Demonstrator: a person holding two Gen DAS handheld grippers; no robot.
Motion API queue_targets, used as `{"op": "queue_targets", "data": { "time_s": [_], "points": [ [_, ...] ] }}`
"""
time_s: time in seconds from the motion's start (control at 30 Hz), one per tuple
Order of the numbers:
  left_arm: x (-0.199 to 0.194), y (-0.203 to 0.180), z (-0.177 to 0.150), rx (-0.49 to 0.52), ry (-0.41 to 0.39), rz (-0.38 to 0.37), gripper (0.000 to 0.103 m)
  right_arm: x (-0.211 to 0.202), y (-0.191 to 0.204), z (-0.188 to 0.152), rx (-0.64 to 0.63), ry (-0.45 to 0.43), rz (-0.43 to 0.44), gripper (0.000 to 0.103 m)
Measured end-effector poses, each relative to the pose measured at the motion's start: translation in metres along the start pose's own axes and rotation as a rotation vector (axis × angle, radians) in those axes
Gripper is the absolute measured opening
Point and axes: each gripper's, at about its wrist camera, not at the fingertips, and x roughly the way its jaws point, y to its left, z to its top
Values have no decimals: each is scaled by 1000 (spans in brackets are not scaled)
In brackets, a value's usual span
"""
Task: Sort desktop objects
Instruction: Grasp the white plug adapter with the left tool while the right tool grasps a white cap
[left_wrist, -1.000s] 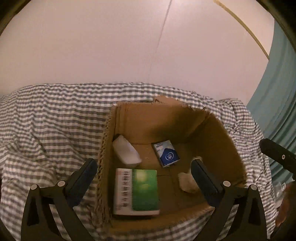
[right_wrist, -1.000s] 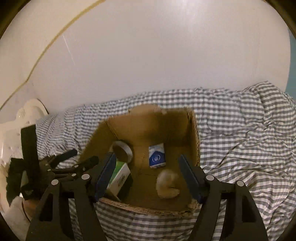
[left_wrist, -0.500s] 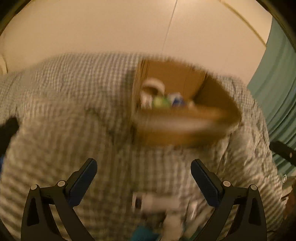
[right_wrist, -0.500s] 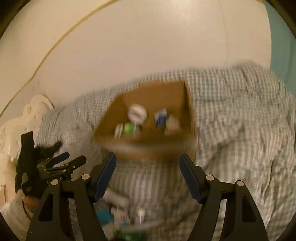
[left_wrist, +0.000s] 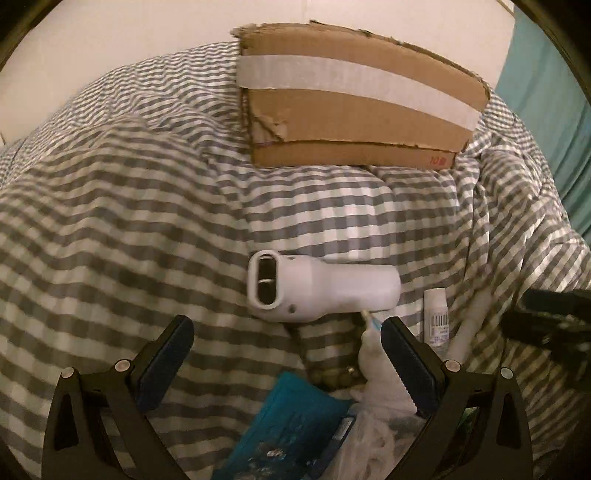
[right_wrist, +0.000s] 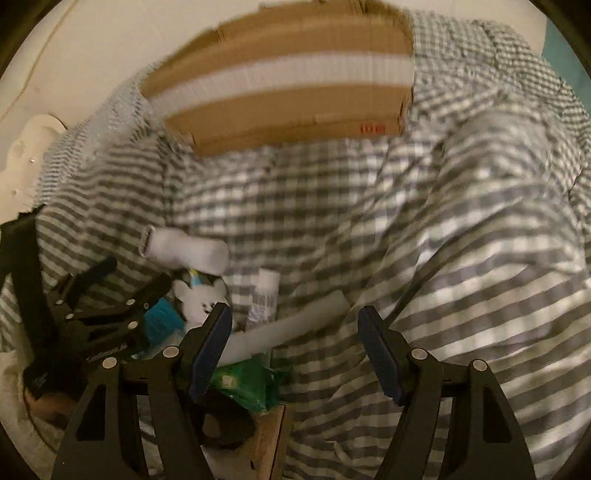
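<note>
The left gripper (left_wrist: 286, 363) has its jaws wide apart with nothing between them, and so does the right gripper (right_wrist: 295, 350). Only the left view is sharp: just ahead of its fingers lies one white device (left_wrist: 321, 286) on its side, its oval opening turned toward the lens, and ahead of that, well apart, stands one box (left_wrist: 354, 110) with a white tape band and red print at its lower corner; its inside cannot be seen from here. To the right of the device lies one small tube (left_wrist: 436, 317) with a barcode, and beside that a long white stick (left_wrist: 469, 325). Between and below the left fingers sit a blue packet (left_wrist: 291, 428), cut off by the frame edge, some dark beads (left_wrist: 332, 374) and a white object (left_wrist: 373, 354) that is hard to identify. The right view is blurred but shows things the other does not: a white toy (right_wrist: 199, 297) with dark ears, a green packet (right_wrist: 251, 380) by its left finger, a wooden edge (right_wrist: 275, 443) at the bottom, and the whole left gripper (right_wrist: 110, 306) off to the left. Everything rests on a checked cloth (left_wrist: 122, 206). The right gripper's dark tips (left_wrist: 554, 314) show only at the left view's right edge.
</note>
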Motion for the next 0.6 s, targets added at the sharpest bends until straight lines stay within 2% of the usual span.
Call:
{"op": "queue_targets", "data": {
  "time_s": [0.1,0.17,0.23,0.37,0.6],
  "points": [
    [12,2,5,-42,17,-28,103,17,-7,0,48,29,-23,67],
    [19,4,6,-88,32,-62,103,29,-14,1,77,48,-36,49],
    [23,5,8,-109,39,-82,103,42,-21,2,116,82,-13,43],
    [28,0,14,-87,72,-109,103,61,-29,3,155,120,-27,43],
    [36,-4,23,-66,130,-99,103,73,-38,7,209,127,-12,48]
  ]
}}
